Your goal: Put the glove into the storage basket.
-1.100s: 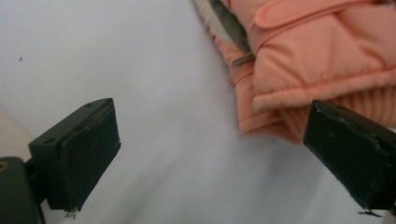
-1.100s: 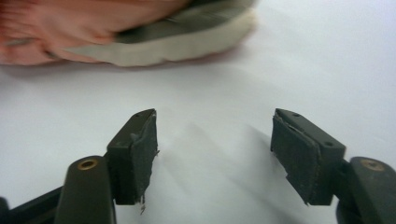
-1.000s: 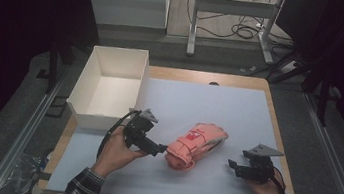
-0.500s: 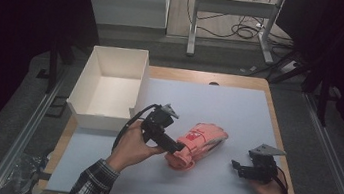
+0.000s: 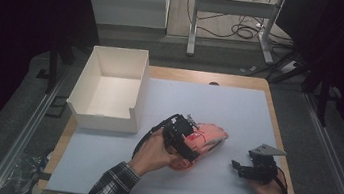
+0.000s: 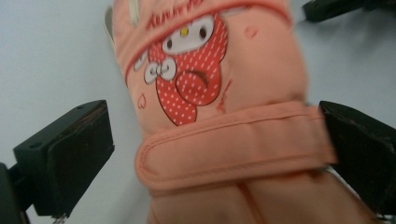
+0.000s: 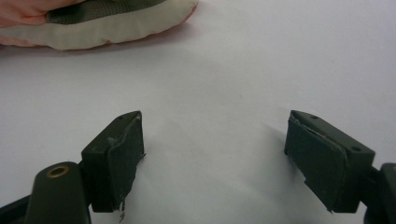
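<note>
A white box point(image 5: 110, 89) with its top off stands at the back left of the bench point(image 5: 238, 111), partly over the pale sheet point(image 5: 209, 182) that covers it; the box's inside shows bare white floor and walls, and its near wall has a low notch cut at the right corner. The pink glove point(image 5: 211, 136) lies flat on the sheet near the middle of the bench, to the right of the box and apart from it. Its long axis runs on a slant, from the near left up to the far right in the high view; the strap and cuff end lies toward the person, under the left hand-held gripper point(image 5: 188, 147). In the left gripper view the glove point(image 6: 219, 93) shows its printed back, a red dotted cartoon patch above a strap that crosses it. The left hand-held gripper point(image 6: 219, 154) has just been opening and its jaws stand wide on either side of the strap, the right one touching the strap's edge, the left one clear of it. The right hand-held gripper point(image 5: 239, 167) sits low over the sheet at the near right, well apart from the glove, jaws wide with bare sheet between them point(image 7: 215, 158); a pale padded edge of the glove point(image 7: 107, 23) lies beyond it.
</note>
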Demonstrator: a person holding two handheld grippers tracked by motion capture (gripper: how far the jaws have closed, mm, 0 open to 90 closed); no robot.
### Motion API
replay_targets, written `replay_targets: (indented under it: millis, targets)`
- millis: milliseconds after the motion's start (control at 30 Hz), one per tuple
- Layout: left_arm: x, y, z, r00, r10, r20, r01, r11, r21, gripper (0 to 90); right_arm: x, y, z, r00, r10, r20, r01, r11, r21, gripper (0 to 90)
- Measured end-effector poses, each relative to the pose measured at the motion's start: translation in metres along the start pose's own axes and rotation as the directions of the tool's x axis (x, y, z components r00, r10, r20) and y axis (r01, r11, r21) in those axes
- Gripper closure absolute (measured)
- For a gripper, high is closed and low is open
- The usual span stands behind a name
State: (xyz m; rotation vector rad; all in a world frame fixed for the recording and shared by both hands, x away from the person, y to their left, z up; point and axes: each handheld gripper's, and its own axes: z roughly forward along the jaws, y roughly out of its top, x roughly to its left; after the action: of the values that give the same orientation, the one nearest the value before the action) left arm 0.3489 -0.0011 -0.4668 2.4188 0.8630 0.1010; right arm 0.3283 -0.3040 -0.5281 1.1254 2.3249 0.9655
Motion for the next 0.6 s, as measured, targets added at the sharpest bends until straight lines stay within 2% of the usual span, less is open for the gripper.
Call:
replay_targets:
  millis: [67, 167, 233, 367, 433, 600]
  targets:
    - [0.001, -0.003, 0.006, 0.9997, -0.006, 0.022, 0.006, 1.0, 0.008, 0.0, 0.0, 0.0, 0.0, 1.0, 0.0, -0.001, 0.0, 1.0, 0.0, 19.8]
    - [-0.001, -0.007, 0.015, 1.0, 0.008, 0.006, -0.008, 0.9994, 0.035, 0.0, 0.0, 0.0, 0.0, 1.0, 0.001, -0.001, -0.001, 1.0, 0.001, 19.7]
    - [0.0, -0.01, 0.022, 0.9991, -0.021, 0.037, 0.02, 0.9996, 0.02, 0.0, 0.0, 0.0, 0.0, 1.0, 0.0, -0.001, 0.0, 1.0, 0.001, 19.7]
    - [0.002, -0.014, 0.032, 0.9969, -0.029, 0.073, 0.026, 0.9992, 0.029, 0.0, 0.0, 0.0, 0.0, 1.0, 0.0, -0.001, 0.0, 1.0, 0.001, 19.7]
    - [-0.001, -0.016, 0.036, 0.9978, -0.009, 0.065, 0.007, 0.9994, 0.035, 0.0, 0.0, 0.0, 0.0, 1.0, 0.0, -0.001, 0.0, 1.0, 0.001, 19.7]
    - [-0.004, -0.019, 0.037, 0.9987, 0.005, 0.051, -0.008, 0.9988, 0.049, 0.0, 0.0, 0.0, 0.0, 1.0, 0.0, -0.001, 0.0, 1.0, 0.001, 19.7]
